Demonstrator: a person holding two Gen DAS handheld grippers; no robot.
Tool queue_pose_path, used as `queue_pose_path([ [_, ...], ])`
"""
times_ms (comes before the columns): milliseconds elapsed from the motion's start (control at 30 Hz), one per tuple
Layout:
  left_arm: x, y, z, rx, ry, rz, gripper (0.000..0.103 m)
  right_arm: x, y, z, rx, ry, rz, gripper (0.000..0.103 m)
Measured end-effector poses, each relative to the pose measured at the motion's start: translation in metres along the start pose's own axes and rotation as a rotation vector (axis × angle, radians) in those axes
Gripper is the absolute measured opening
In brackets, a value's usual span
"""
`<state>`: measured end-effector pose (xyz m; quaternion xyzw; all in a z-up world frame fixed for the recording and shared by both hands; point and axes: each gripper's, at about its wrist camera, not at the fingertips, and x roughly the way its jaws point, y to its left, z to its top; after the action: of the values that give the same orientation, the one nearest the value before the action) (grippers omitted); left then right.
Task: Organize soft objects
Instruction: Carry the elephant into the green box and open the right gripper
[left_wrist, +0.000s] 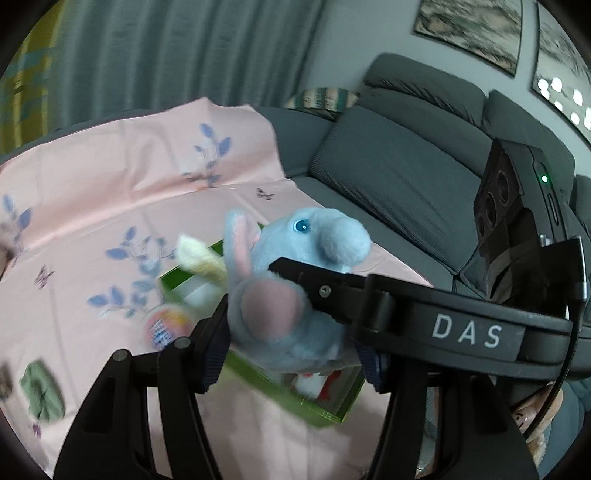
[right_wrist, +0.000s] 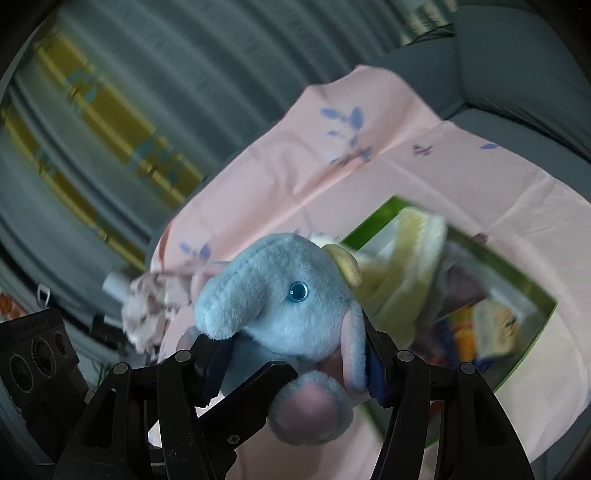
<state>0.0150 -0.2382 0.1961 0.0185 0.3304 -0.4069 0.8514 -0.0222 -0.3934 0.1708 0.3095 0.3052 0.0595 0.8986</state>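
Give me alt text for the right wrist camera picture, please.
A fluffy light-blue plush elephant with pink feet is clamped in the right gripper, above a pink floral cloth. Behind it, a green rectangular box holds a cream knitted item and other soft things.

Light's soft, dimmish daylight thru the curtains (left_wrist: 155, 55), w/ a blown-out glare patch of ceiling-lamp dots on the framed picture (left_wrist: 561, 96) at my left view's right edge. My blue plush elephant (right_wrist: 288, 295) is sharp in both views, but the green box (right_wrist: 517, 280), its contents & the pink cloth (left_wrist: 110, 192) behind are motion-smeared, esp. in the right view. Heavy fisheye bending + black vignette at all corners; shadows faint, no hard edges.
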Motion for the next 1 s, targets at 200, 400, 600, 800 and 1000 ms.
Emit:
queue_pose_path([
  [200,0.062,-0.004,0.003,-0.005,0.092,-0.007,0.058,0.023,-0.056,0.009,0.129,0.018,-0.007,0.063],
  [400,0.104,0.001,-0.006,-0.040,0.181,-0.002,0.058,0.048,-0.096,0.008,0.231,0.081,-0.043,0.063],
  [600,0.119,0.005,-0.015,-0.075,0.231,0.021,0.060,0.060,-0.111,0.004,0.276,0.128,-0.062,0.063],
  [800,0.126,0.006,-0.023,-0.084,0.266,0.067,0.061,0.068,-0.113,0.001,0.281,0.155,-0.116,0.063],
  [1000,0.109,0.004,-0.023,-0.077,0.251,0.060,0.061,0.061,-0.108,0.000,0.267,0.141,-0.150,0.066],
])
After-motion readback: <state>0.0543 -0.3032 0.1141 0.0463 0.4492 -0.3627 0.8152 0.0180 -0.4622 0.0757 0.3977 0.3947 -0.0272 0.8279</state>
